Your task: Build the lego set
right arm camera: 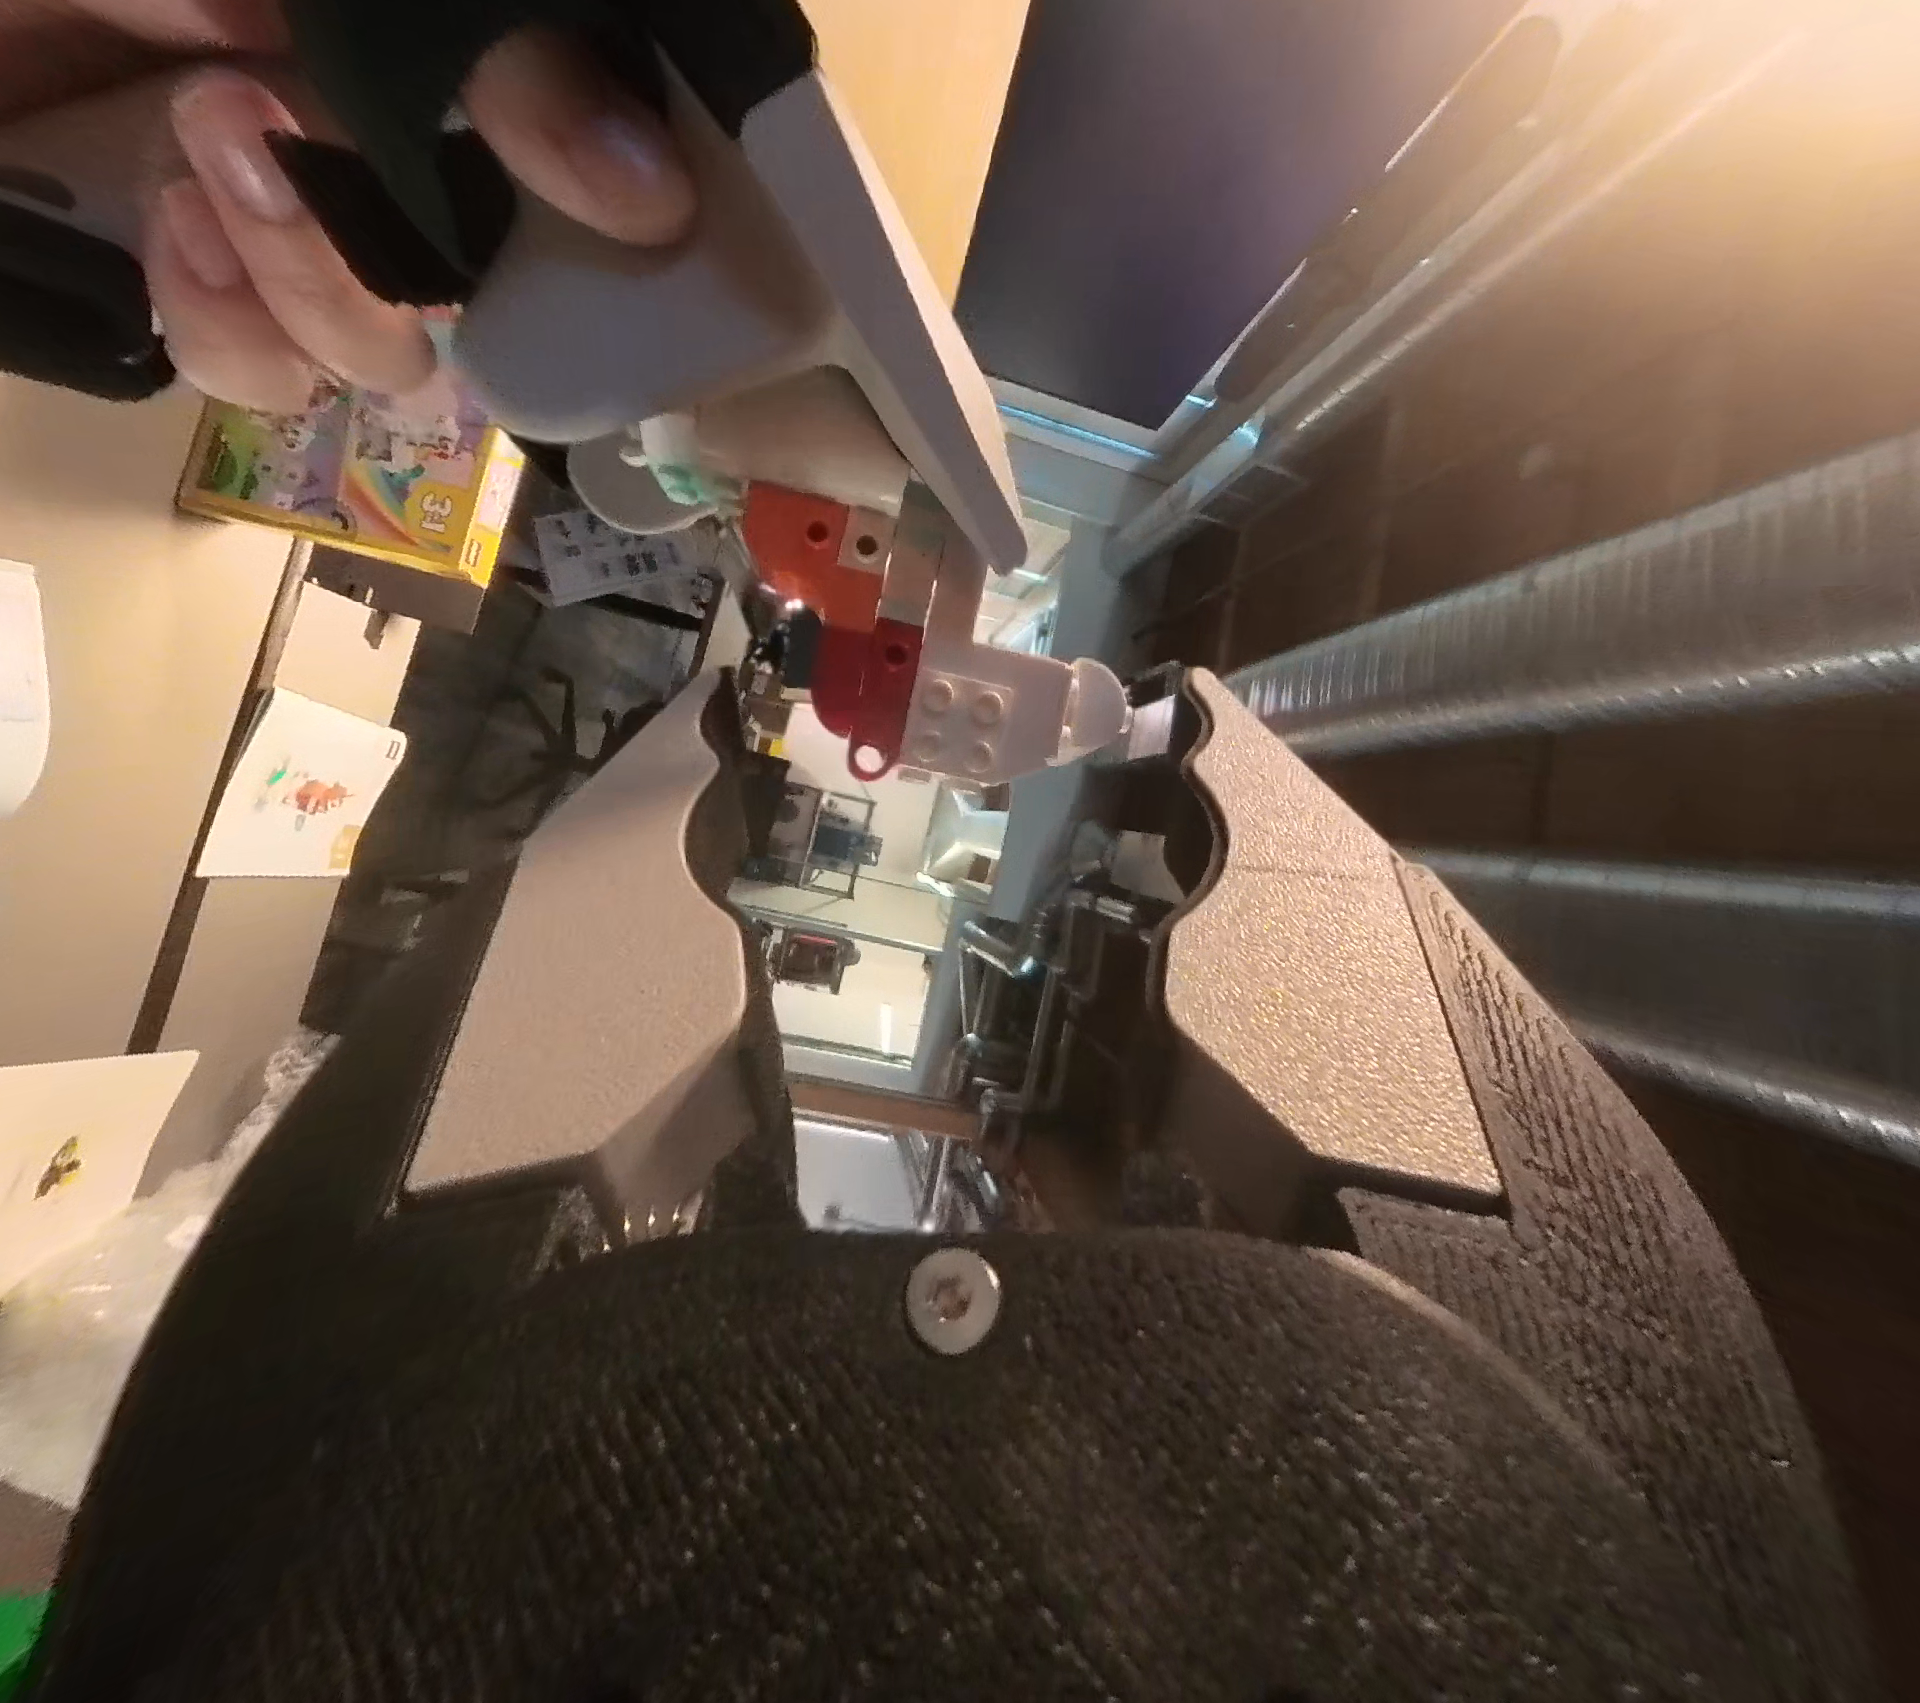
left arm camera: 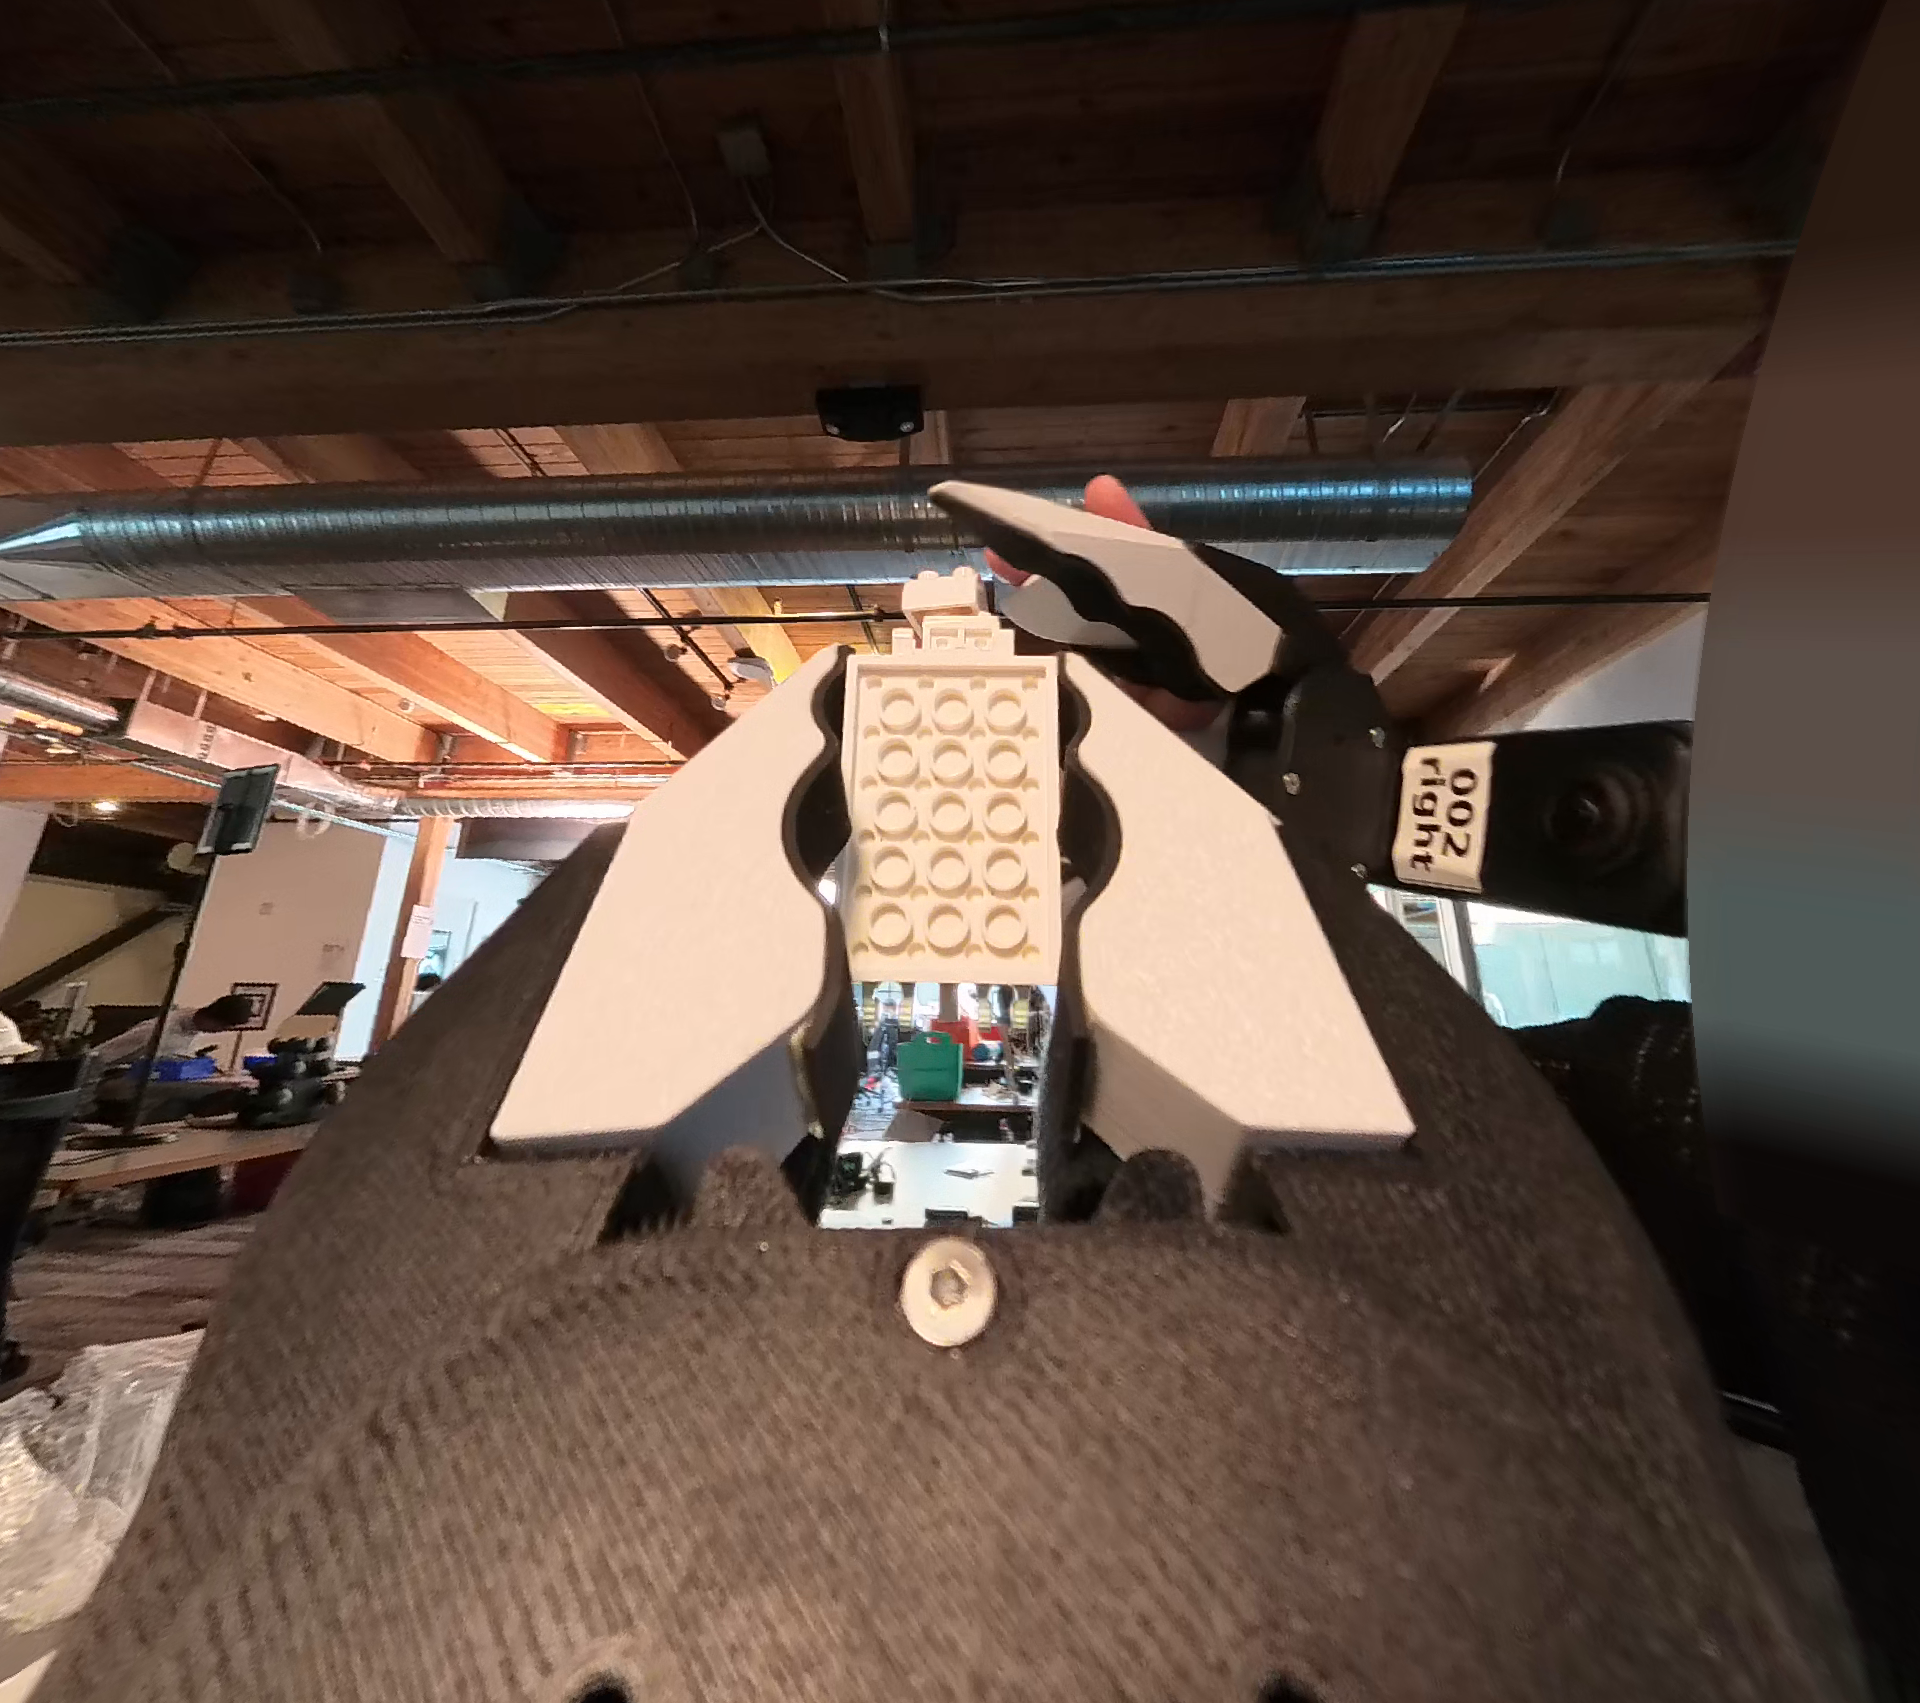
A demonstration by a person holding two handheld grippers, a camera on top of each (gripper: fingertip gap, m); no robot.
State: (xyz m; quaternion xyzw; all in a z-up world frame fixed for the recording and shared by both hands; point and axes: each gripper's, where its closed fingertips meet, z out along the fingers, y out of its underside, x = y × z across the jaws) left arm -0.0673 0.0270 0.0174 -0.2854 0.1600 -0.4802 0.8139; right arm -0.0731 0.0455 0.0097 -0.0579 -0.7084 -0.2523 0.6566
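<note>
My left gripper [left arm camera: 951,822] is clamped on the lego build, pads pinching the long edges of its white plastic plate [left arm camera: 951,812], whose ringed underside faces my camera. It's raised high, against timber beams and a silver ribbed duct [left arm camera: 520,526].

From the right wrist view, the far end of the build shows: orange and red bricks [right arm camera: 831,604], then a white studded block [right arm camera: 961,723] capped by a clear rounded dome [right arm camera: 1096,703]. My right gripper [right arm camera: 940,718] stands wide apart, holding nothing, one fingertip [right arm camera: 1174,708] almost touching that dome.

Risks, as I judge them: the dome sits at the very end, so a closing fingertip that catches it off-centre could pop it off or lever the whole stack. The left grip is only on plate edges; a hard push could twist the plate out, and a dropped piece falls a long way.

Writing: a white label [left arm camera: 1439,817] on the right gripper carries text, and a yellow-edged printed carton [right arm camera: 353,490] lies on the table below.
</note>
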